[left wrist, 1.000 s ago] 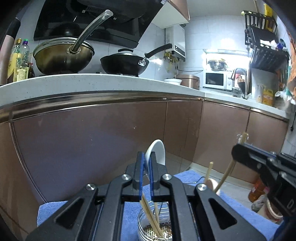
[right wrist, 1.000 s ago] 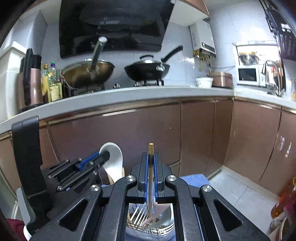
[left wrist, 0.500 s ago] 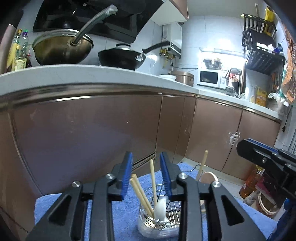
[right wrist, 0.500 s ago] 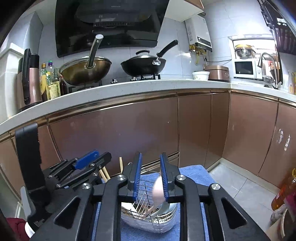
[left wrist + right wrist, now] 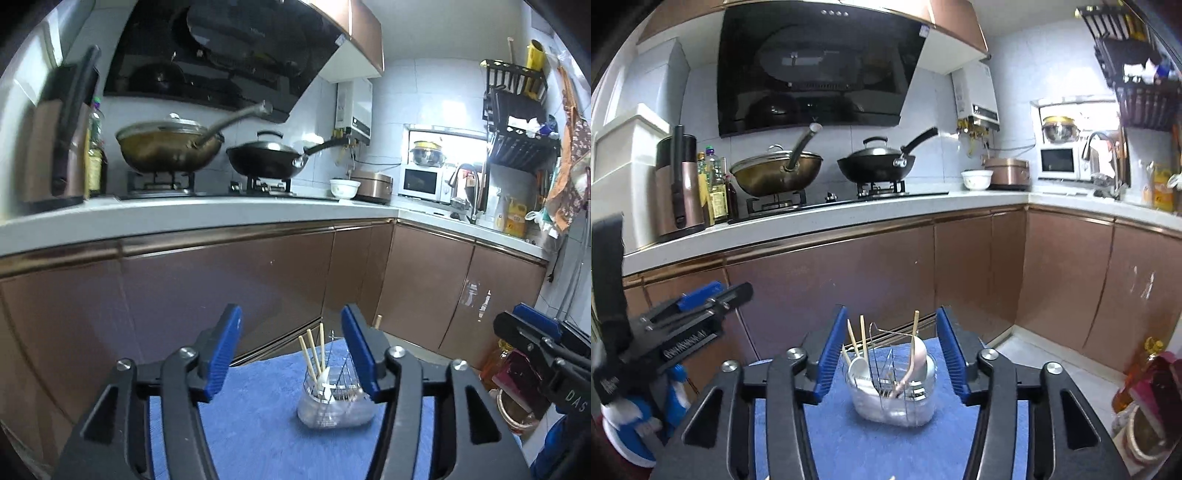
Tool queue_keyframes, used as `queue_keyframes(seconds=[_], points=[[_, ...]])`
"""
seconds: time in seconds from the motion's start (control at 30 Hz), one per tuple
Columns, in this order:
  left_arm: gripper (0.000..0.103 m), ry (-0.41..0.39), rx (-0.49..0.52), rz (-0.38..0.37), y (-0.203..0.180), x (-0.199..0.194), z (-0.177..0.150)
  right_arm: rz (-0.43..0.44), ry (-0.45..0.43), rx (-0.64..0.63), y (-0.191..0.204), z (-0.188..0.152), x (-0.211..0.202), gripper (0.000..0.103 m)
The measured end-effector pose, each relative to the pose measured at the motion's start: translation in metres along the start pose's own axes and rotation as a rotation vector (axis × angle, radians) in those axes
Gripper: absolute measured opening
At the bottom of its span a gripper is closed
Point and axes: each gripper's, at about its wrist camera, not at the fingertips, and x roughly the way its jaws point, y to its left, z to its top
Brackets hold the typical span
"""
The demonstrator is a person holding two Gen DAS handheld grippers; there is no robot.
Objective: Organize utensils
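The left gripper stood with its blue jaws spread and nothing between them; they had just been opening. The utensil holder sat on the blue cloth ahead of it and slightly right, closer to the right-hand jaw than the left. The chopsticks stood nearly upright in the holder's left part, long axes vertical, tips leaning a little left.

The right gripper was likewise spread and empty, having just been opening, and the holder lay almost dead centre between its jaws, a little farther off. By my judgement the right hand was better lined up for any return to the holder, though both seemed about equally near.

The left view showed chopsticks and a white spoon but hid most of the holder's right side behind its jaw. The right view showed the wire divider, the white spoon at left and a pink spoon leaning at right.
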Motion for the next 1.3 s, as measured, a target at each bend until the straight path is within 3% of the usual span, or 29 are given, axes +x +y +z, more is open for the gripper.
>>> queue_keyframes(seconds=[0.3,0.47,0.83,1.3], points=[[0.065,-0.106,0.032,0.062,0.003,-0.106,-0.007,-0.059,-0.074,-0.043,0.027,-0.008,-0.091,0.092],[0.066,-0.123,0.027,0.083,0.010,-0.142,-0.012,-0.057,-0.122,-0.050,0.046,-0.016,-0.135,0.103],[0.067,-0.171,0.038,0.142,0.020,-0.202,-0.025,-0.008,-0.168,-0.040,0.072,-0.036,-0.182,0.103],[0.067,-0.188,0.022,0.157,0.023,-0.227,-0.041,-0.028,-0.214,0.007,0.068,-0.053,-0.204,0.103]])
